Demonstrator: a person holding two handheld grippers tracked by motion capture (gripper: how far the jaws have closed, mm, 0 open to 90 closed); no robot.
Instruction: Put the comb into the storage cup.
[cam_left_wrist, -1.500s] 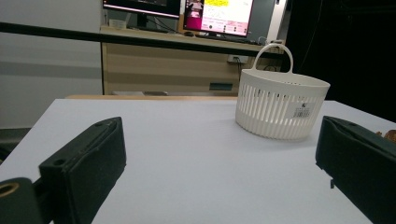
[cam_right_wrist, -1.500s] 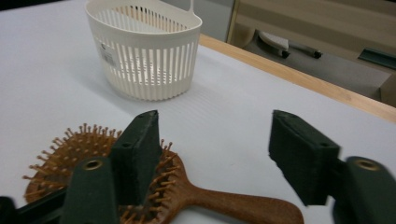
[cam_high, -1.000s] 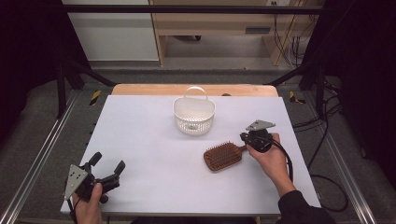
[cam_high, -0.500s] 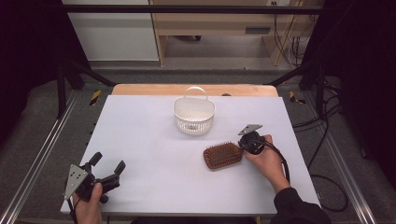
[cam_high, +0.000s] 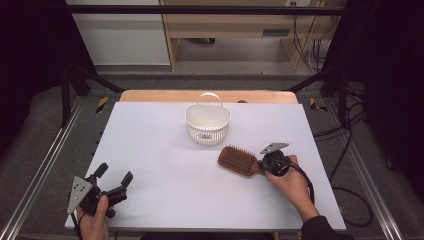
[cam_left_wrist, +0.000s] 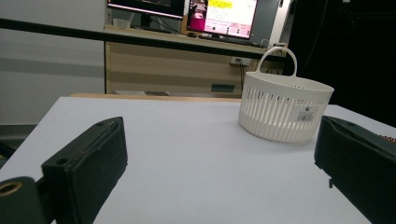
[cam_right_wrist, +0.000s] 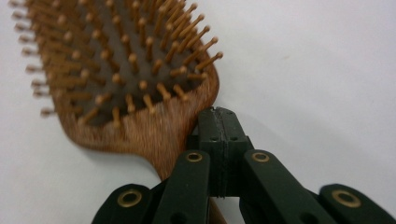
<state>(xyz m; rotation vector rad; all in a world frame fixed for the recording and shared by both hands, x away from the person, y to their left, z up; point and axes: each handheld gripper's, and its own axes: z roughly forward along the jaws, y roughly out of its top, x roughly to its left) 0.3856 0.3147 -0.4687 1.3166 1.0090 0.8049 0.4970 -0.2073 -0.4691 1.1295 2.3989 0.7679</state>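
Resting clenched over the hairbrush (cam_high: 239, 160) handle, right hand-held gripper (cam_high: 263, 164), pads together above it. Waiting released, left hand-held gripper (cam_high: 114, 176), well apart from the hairbrush.

We see a white desk (cam_high: 165, 150) on grey carpet (cam_high: 45, 115); behind the desk, a wooden cabinet (cam_high: 235, 25) and lit monitors (cam_left_wrist: 229, 16).

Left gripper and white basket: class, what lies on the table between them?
Nothing: in the high view, only bare white table separates the left gripper from the white basket.
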